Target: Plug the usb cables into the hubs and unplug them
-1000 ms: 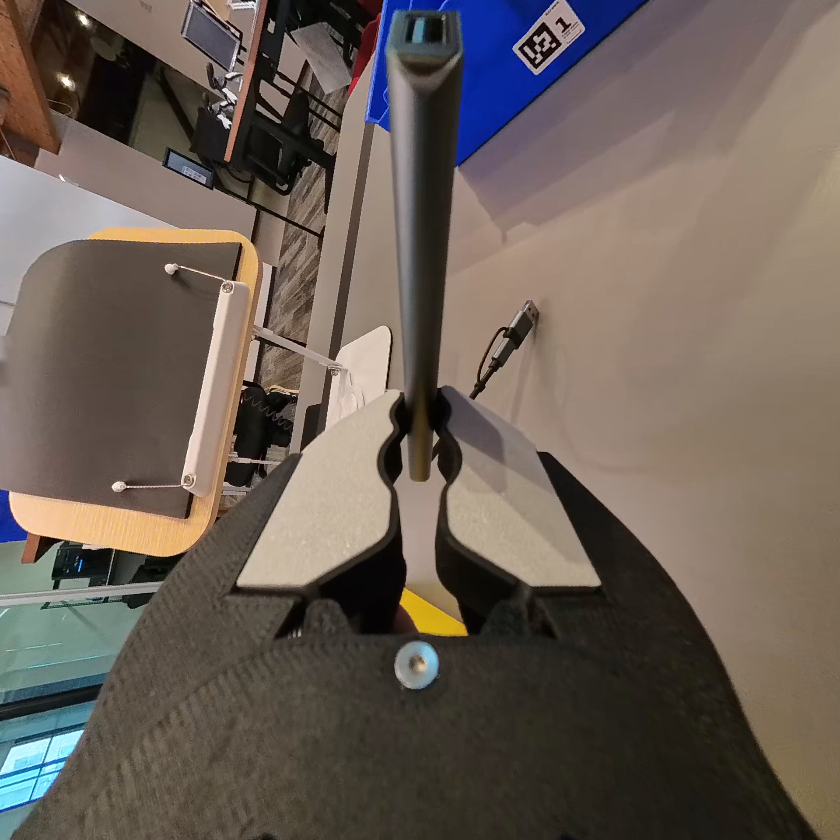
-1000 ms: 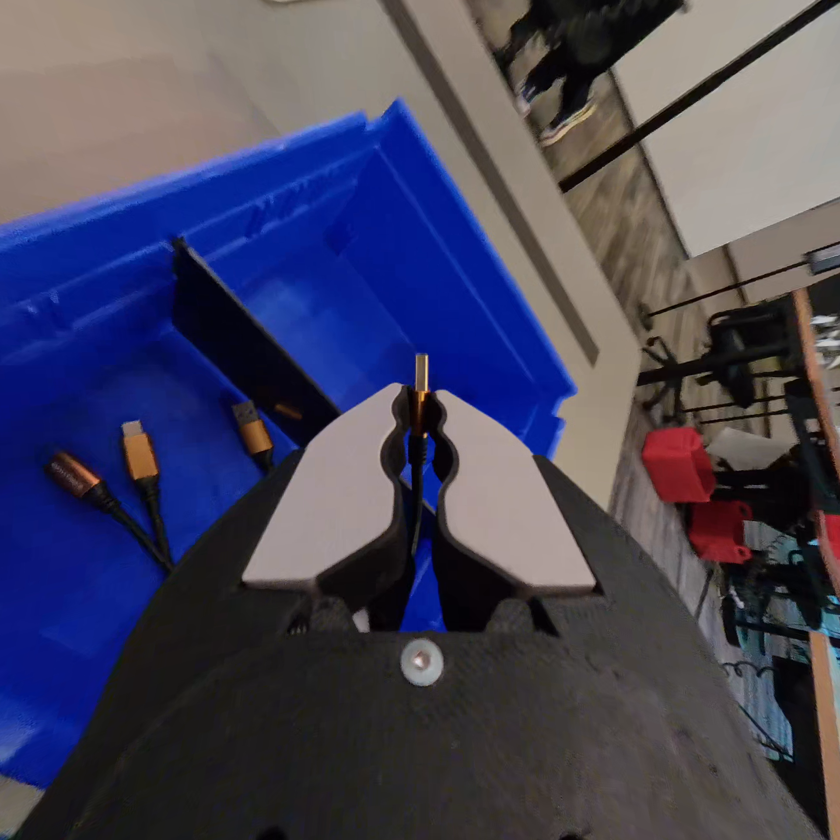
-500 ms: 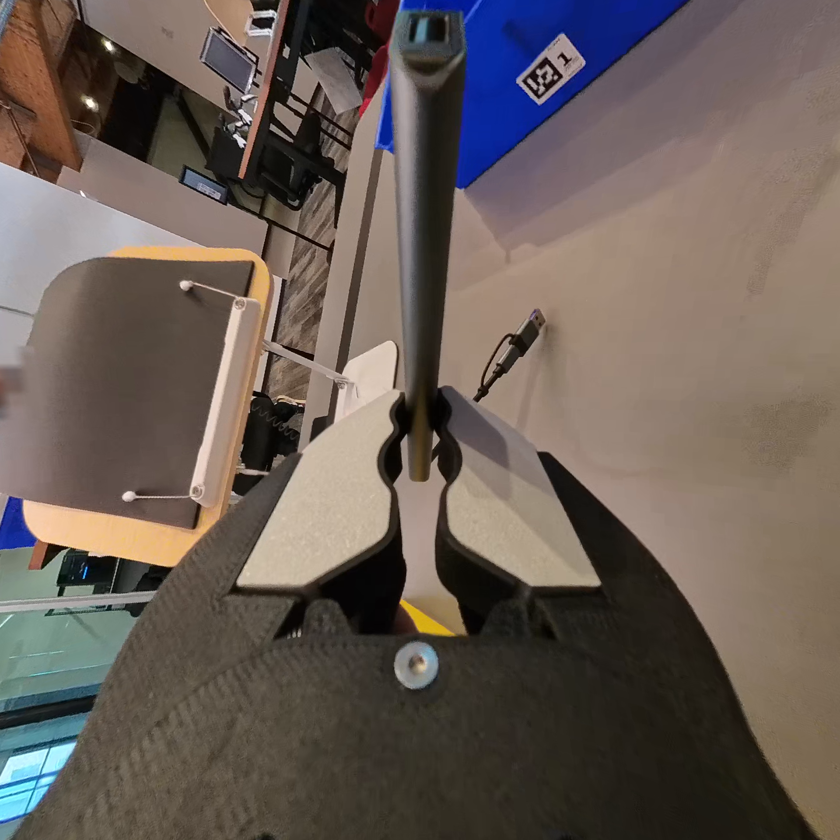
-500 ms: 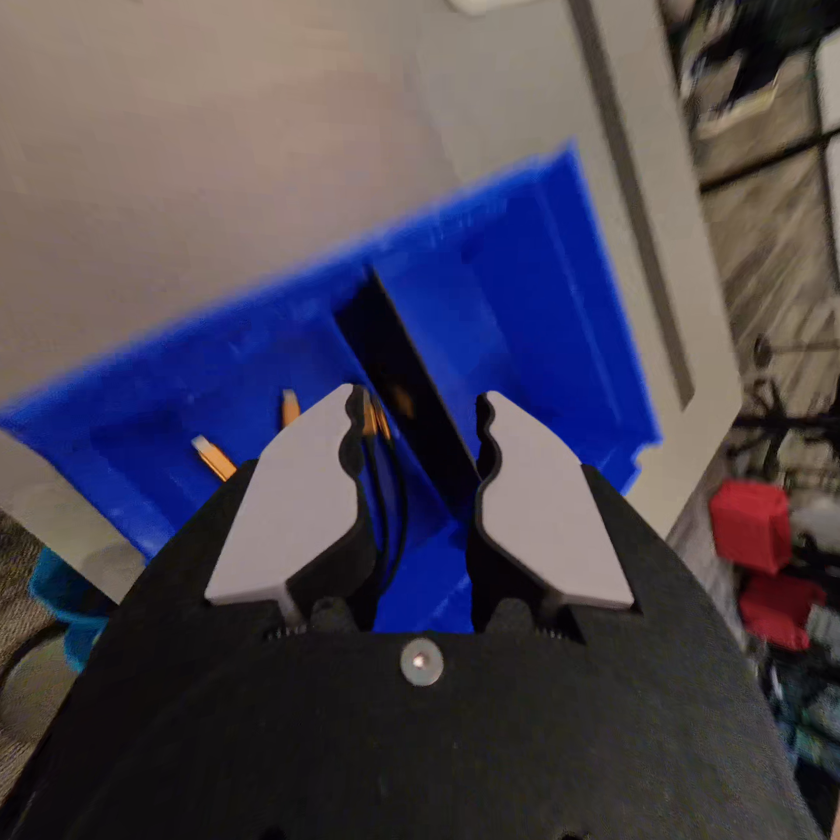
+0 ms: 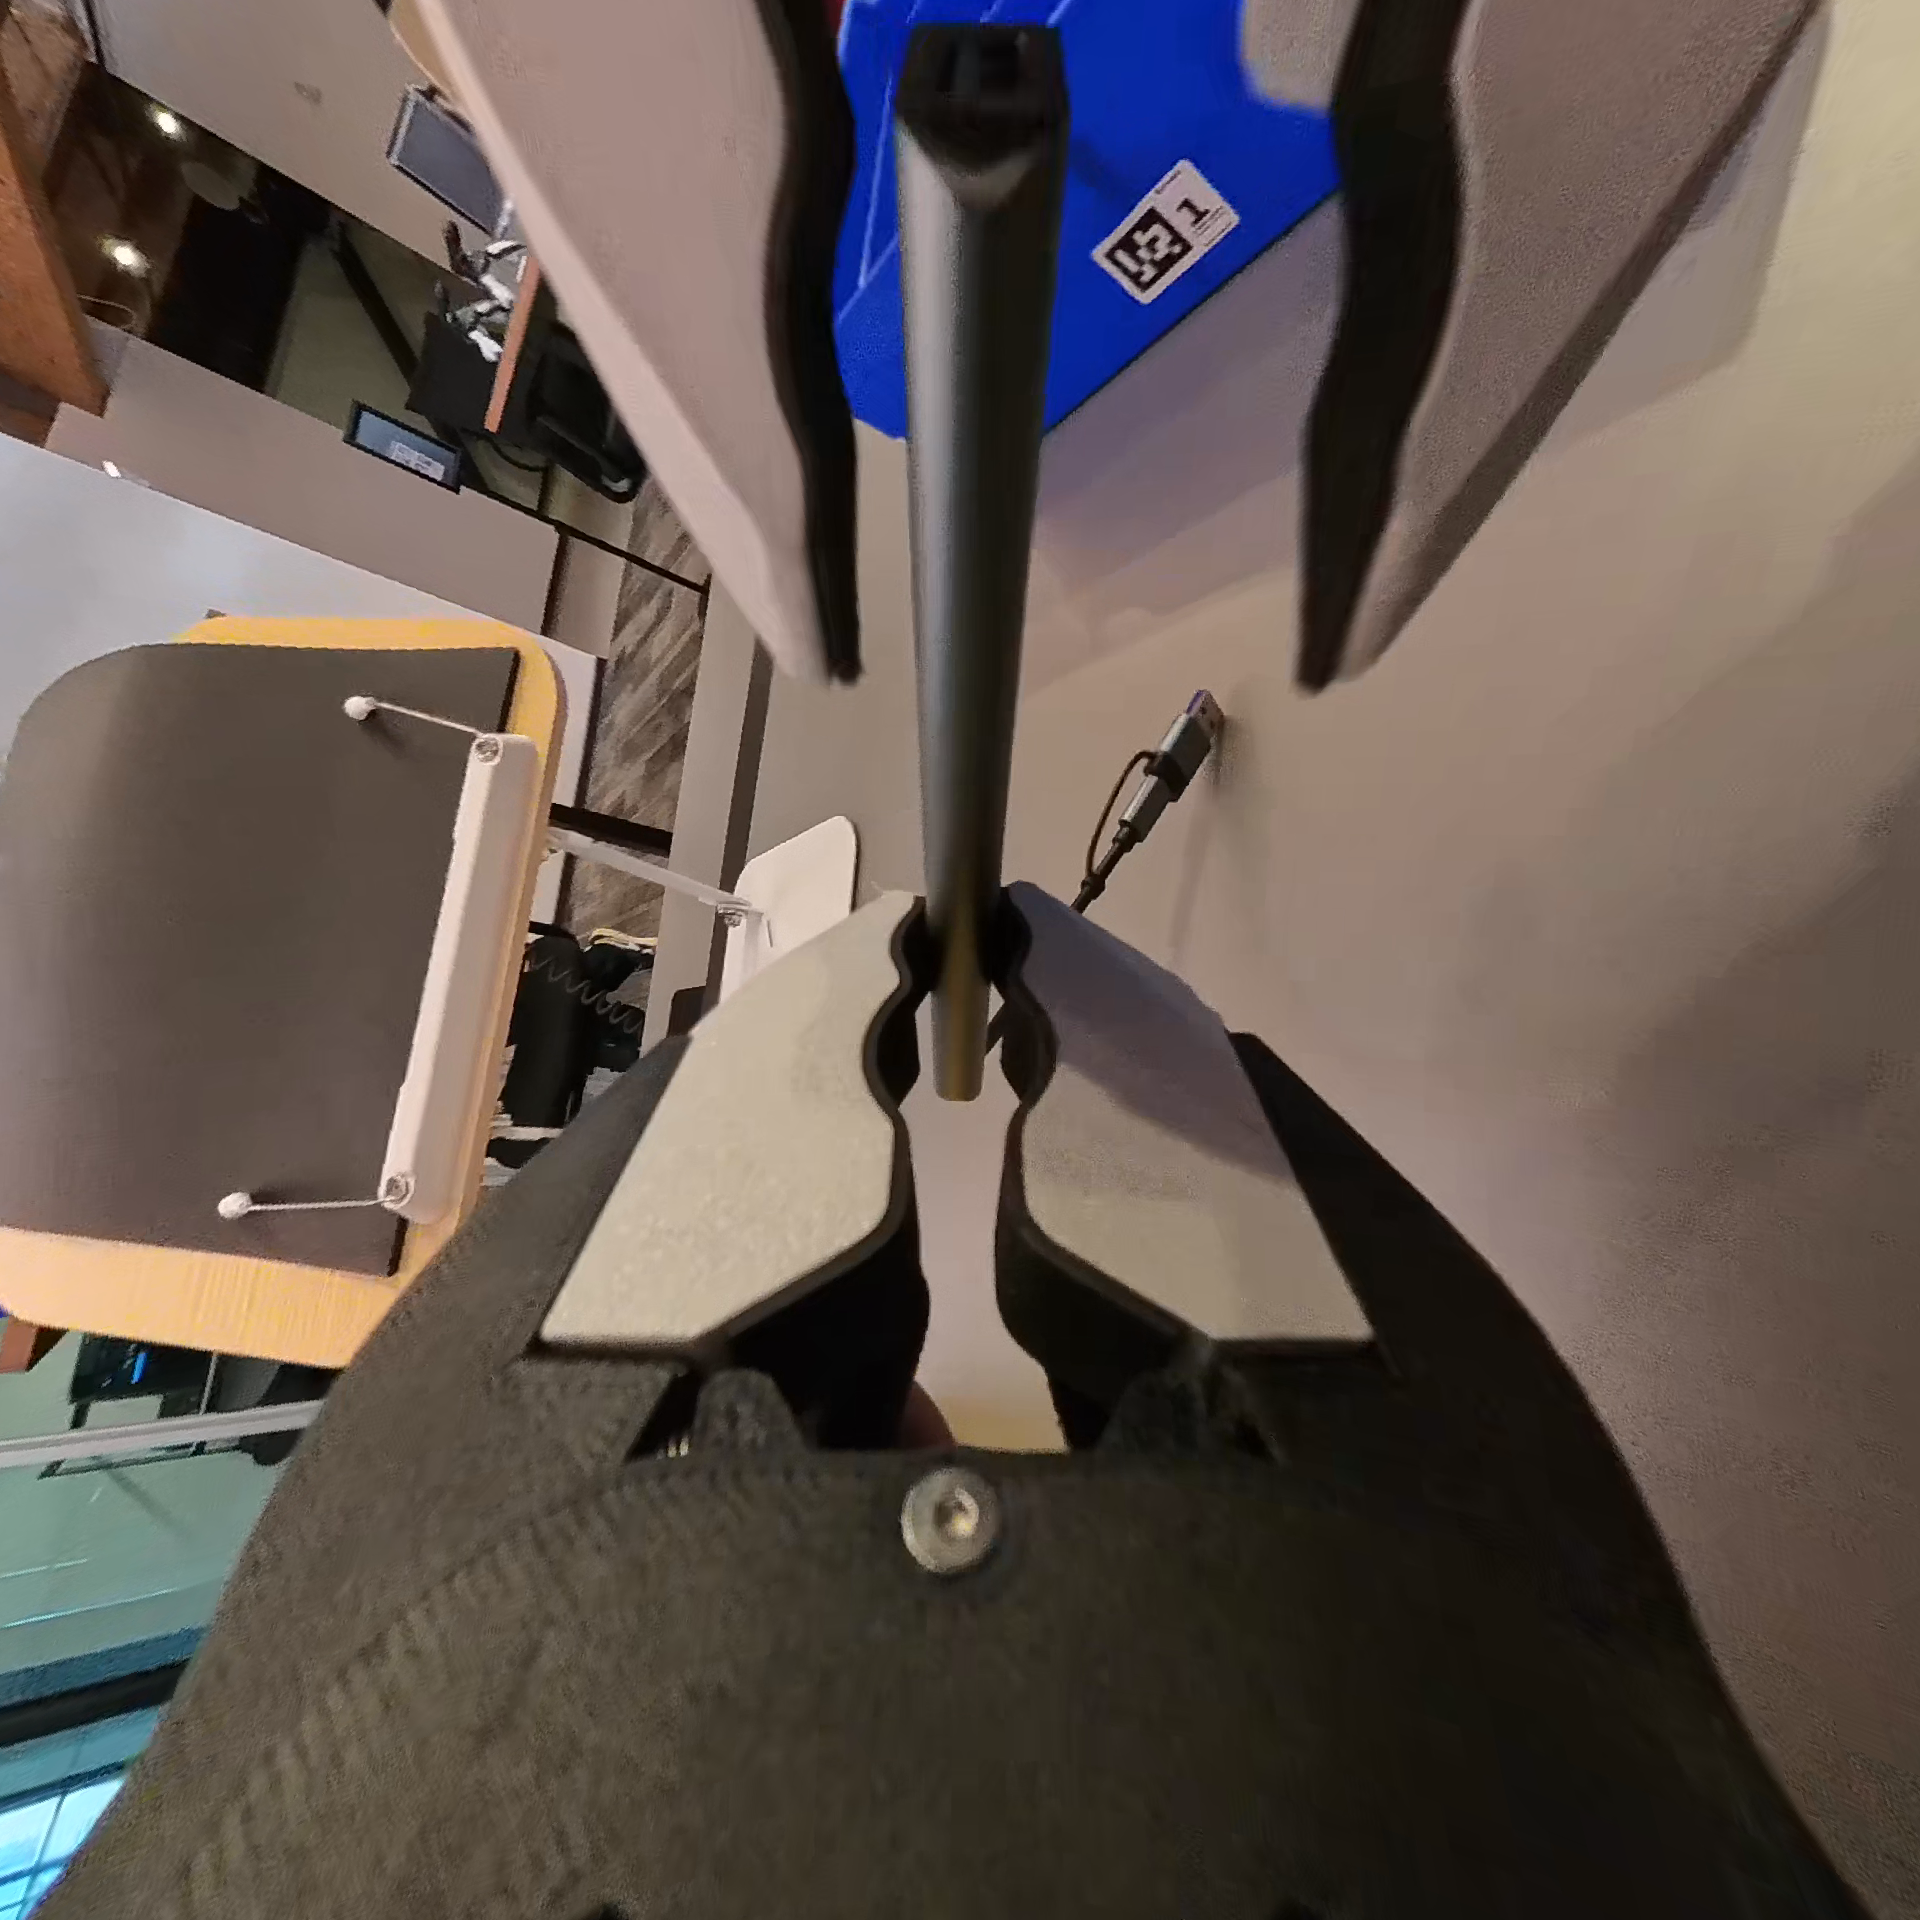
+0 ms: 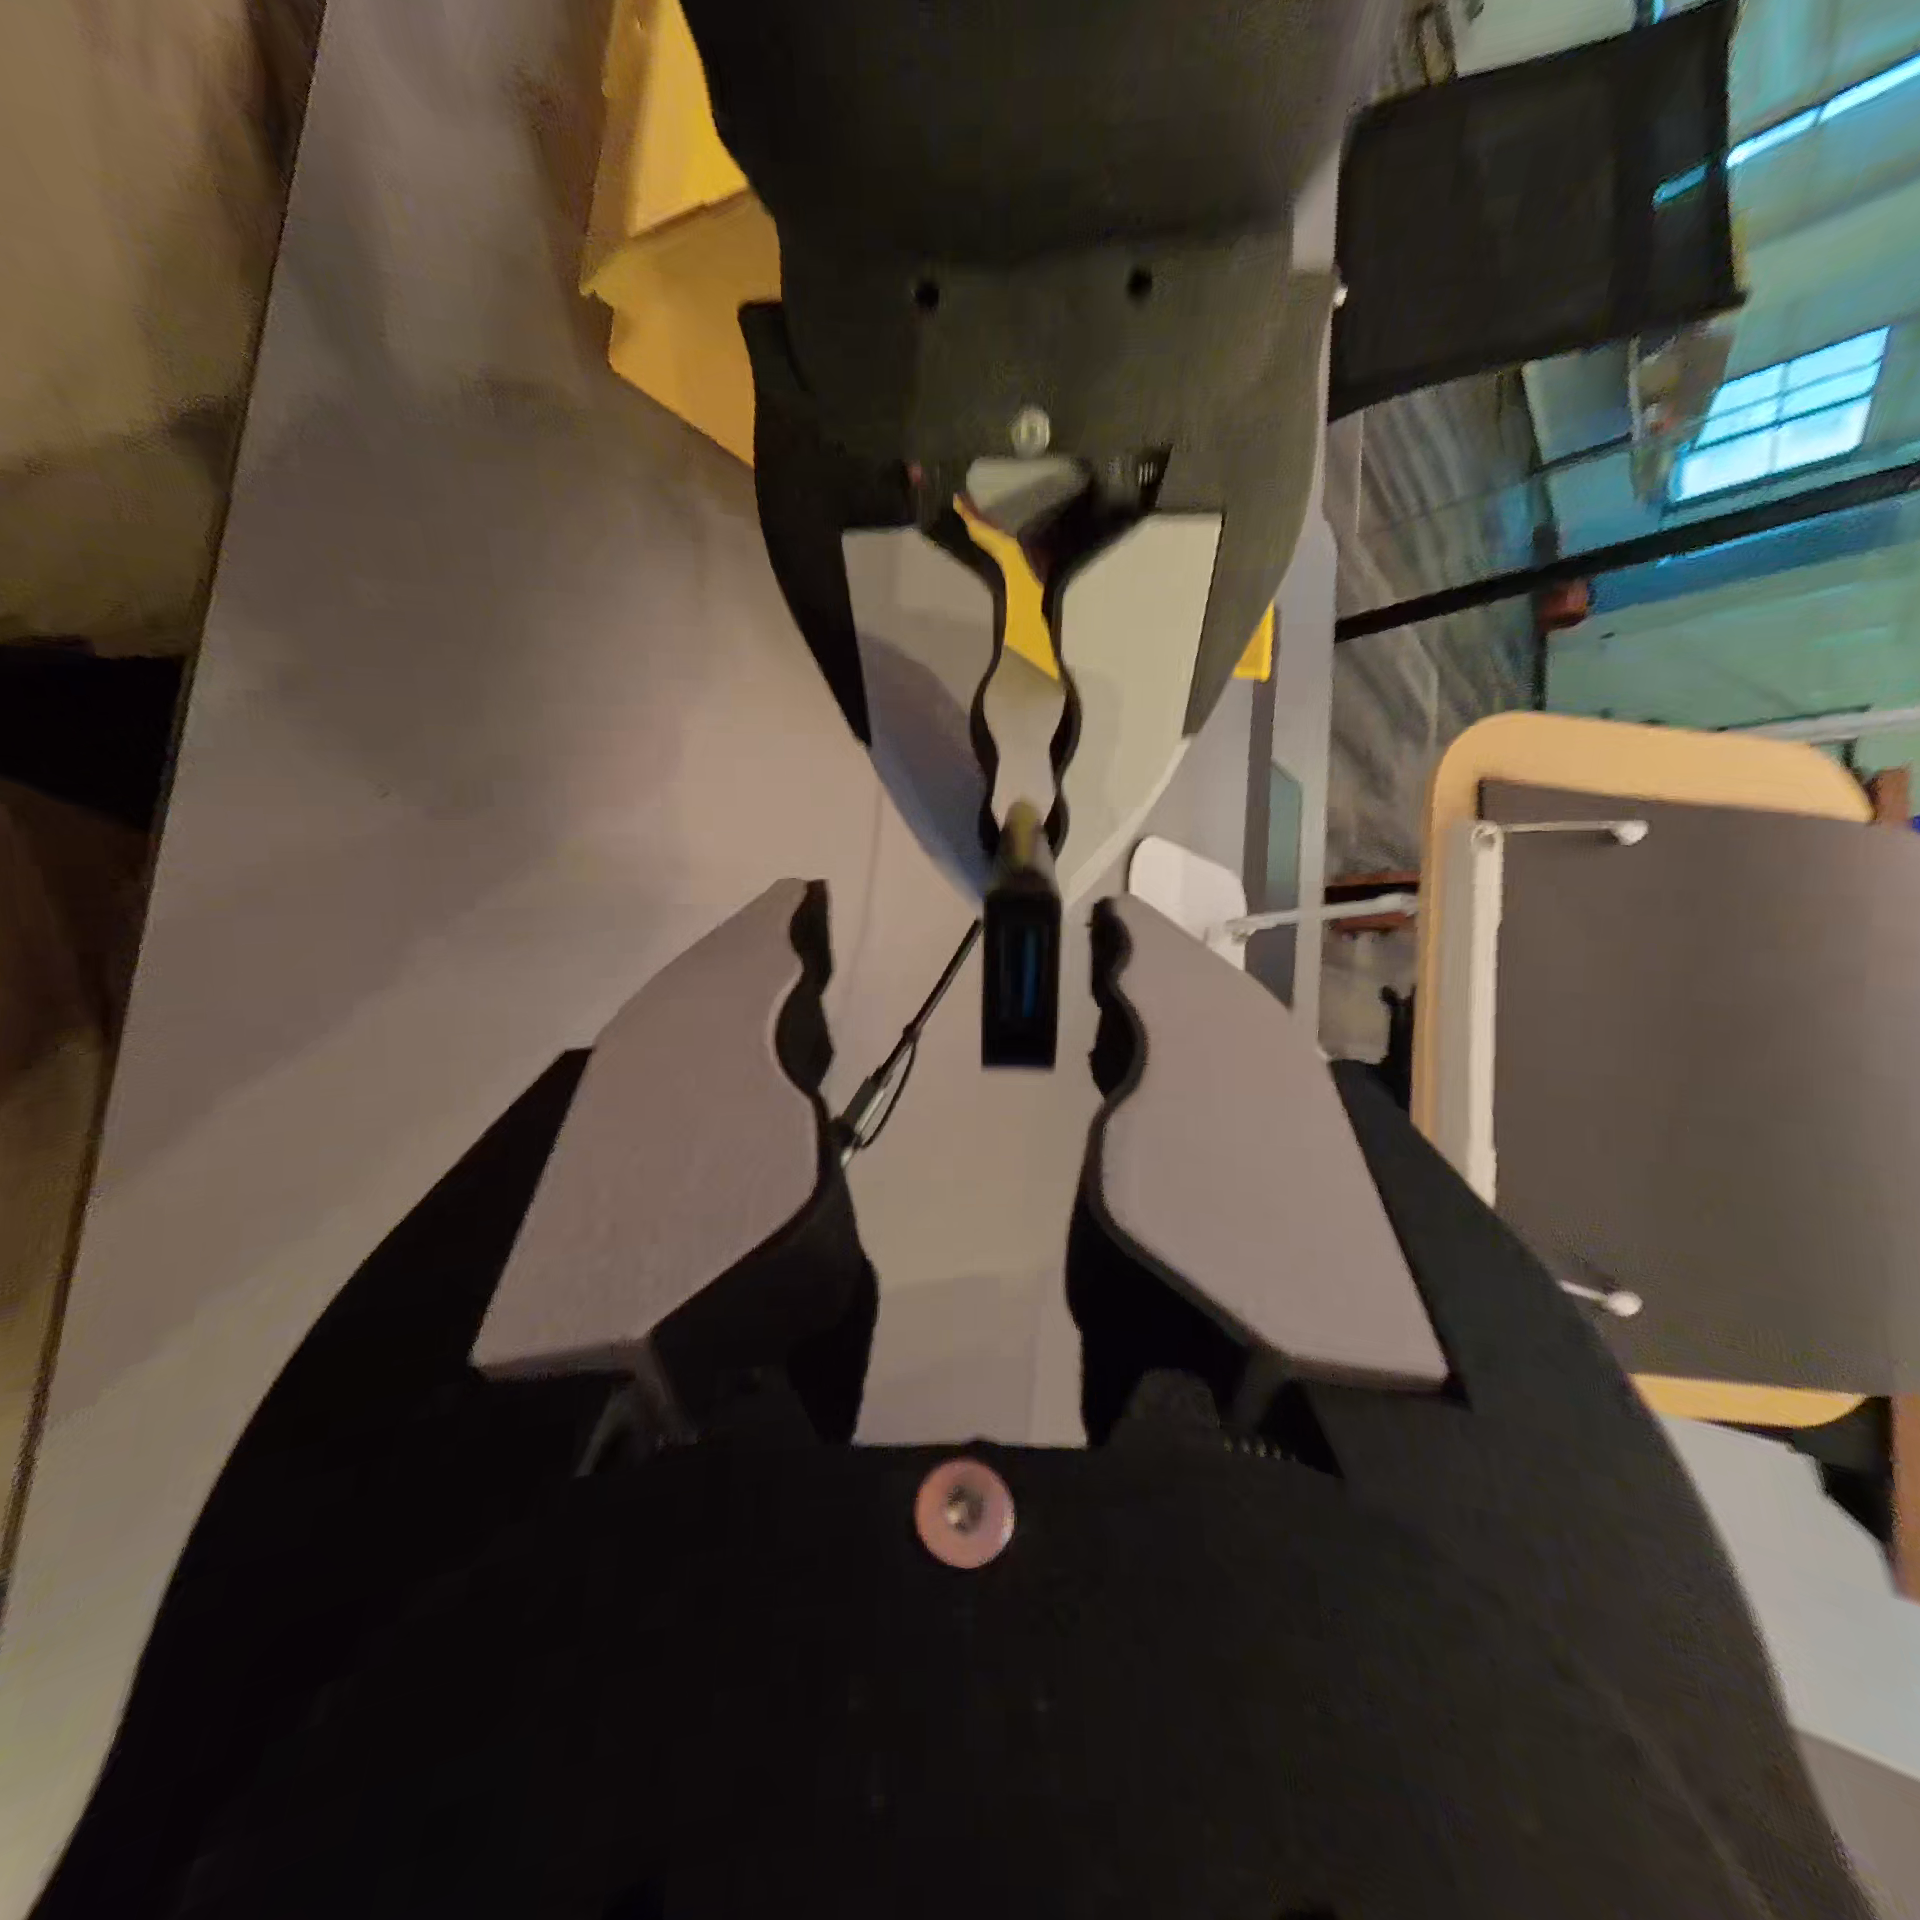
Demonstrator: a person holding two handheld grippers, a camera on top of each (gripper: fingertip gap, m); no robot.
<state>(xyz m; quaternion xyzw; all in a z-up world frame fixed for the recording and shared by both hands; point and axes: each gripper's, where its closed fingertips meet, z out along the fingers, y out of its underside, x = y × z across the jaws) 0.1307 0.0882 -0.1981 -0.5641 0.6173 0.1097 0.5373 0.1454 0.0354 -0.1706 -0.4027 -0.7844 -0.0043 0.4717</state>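
My left gripper (image 5: 961, 935) is shut on the near end of a slim dark USB hub (image 5: 961, 520) that points straight away from it, above the grey table (image 5: 1558, 935). The hub's own grey plug (image 5: 1179, 753) on its thin black cable lies on the table behind. My right gripper (image 5: 1070, 665) comes in from the top, open, one finger on each side of the hub's far end without touching it. In the right wrist view my right gripper (image 6: 961, 997) is open and empty around the hub's end port (image 6: 1020, 987), facing the left gripper (image 6: 1023, 831).
A blue bin (image 5: 1122, 156) with a square tag stands on the table beyond the hub. A wood-and-black chair back (image 5: 239, 935) is off the table's left edge. A yellow object (image 6: 675, 187) lies behind the left gripper. An office floor lies beyond. The grippers' ends are close to 6 cm from one another.
My right gripper opened and let go of the orange-tipped cable over the blue bin. It then swung round to face the left gripper and bracket the hub's far end. The left gripper hardly moved.
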